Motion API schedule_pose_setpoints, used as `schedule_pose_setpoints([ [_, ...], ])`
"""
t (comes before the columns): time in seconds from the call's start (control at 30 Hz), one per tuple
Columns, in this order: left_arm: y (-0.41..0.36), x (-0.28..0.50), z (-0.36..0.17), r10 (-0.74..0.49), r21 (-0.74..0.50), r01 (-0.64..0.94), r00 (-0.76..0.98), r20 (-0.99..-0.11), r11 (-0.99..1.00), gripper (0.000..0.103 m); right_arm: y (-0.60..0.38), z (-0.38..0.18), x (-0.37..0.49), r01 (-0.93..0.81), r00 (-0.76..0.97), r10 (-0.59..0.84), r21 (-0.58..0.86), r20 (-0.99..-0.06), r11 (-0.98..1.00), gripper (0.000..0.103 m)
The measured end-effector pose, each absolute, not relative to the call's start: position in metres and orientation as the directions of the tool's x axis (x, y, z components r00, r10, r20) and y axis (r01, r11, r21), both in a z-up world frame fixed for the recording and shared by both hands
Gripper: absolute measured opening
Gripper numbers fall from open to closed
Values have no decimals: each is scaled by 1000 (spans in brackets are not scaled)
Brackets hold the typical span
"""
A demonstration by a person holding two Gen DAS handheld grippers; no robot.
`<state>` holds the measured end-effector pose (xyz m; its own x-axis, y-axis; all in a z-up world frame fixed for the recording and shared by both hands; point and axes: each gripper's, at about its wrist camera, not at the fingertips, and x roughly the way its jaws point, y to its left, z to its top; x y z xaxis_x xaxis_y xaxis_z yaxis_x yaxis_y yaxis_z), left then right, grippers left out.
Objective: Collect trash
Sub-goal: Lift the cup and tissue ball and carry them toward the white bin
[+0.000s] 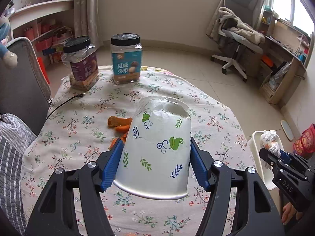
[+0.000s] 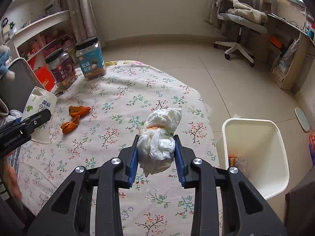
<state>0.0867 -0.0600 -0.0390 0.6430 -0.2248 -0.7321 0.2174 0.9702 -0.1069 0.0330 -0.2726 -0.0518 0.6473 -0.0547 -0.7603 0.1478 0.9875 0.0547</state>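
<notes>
Glossy paper cup (image 1: 157,149), crinkled plastic bag (image 2: 160,135)

Soft daylight fills the room from the windows (image 1: 283,2) at upper right, which blow out to near white in both my views. The tablecloth (image 1: 82,122) is evenly lit, with only faint shadows under the jars (image 1: 127,59). The cup (image 1: 157,147) between my left fingers glows pale, its upper end washed out by glare. The crumpled bag (image 2: 159,137) in my right grip reads bright yet keeps its folds. Both pictures are sharp at the centre. Fisheye bending curves the floor tiles (image 2: 177,59) and the shelves (image 1: 39,7), and dark vignetting eats the corners. The chair (image 2: 240,25) is slightly soft.
</notes>
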Motion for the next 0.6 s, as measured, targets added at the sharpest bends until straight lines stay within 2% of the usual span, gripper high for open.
schedule_pose_setpoints([
  [0.6,-128,75,-49,-307,-103,344,617,-724,933,65,-373,-51,9,405,605,-225,52,-764,913,31],
])
